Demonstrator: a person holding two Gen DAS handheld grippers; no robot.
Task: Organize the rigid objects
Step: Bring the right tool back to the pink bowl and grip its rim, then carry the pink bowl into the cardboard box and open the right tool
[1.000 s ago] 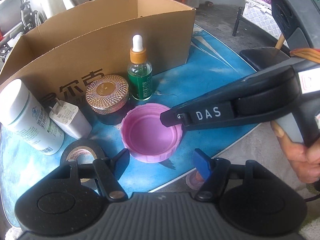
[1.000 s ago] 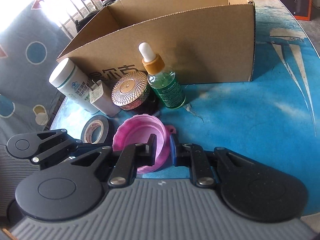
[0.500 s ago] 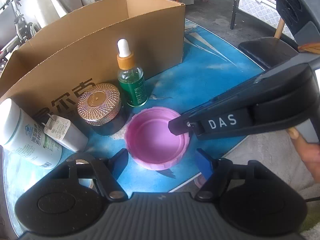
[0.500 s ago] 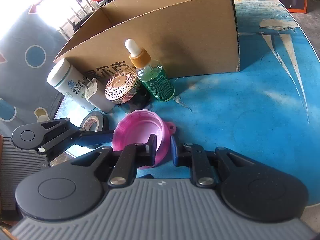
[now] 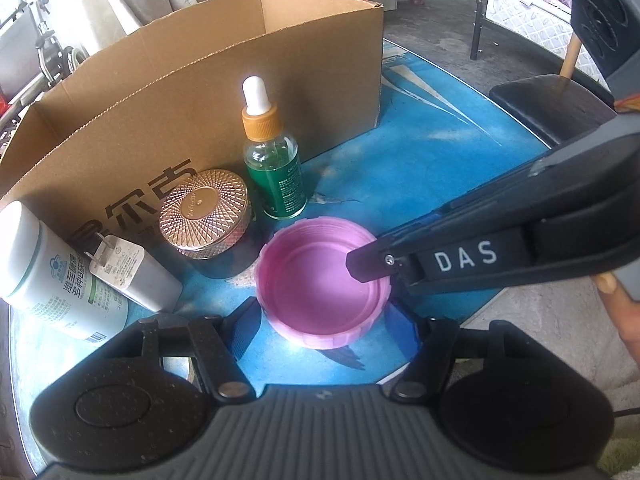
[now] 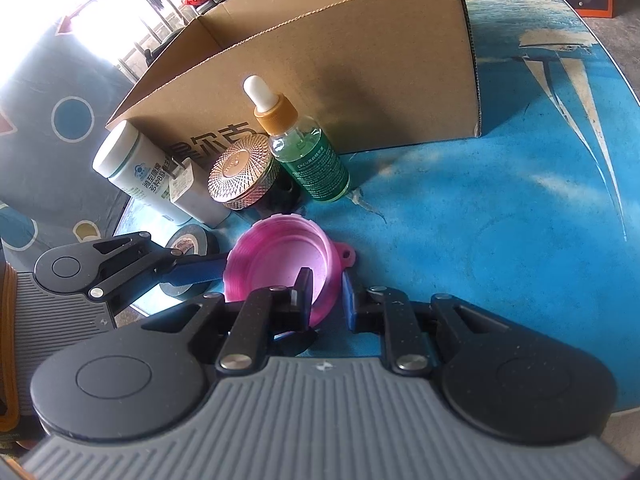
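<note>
Currently the right gripper (image 6: 325, 298) is clamping the near wall of the pink lid (image 6: 276, 256), one finger inside the rim and one outside, with the lid sitting tilted above the blue tabletop (image 6: 500, 208). The left gripper (image 5: 324, 322) is released, its fingers spread wide on either side of the pink lid (image 5: 320, 284); contact cannot be confirmed. Judged step: carrying the lid to the cardboard box (image 6: 352, 60), which is standing behind the dropper bottle (image 6: 308, 152) and gold-lidded jar (image 6: 244, 174). Recommended handling: keep the pinch deep on the rim, lift clear of the bottle's tall dropper, and let go only once over the box opening.
</note>
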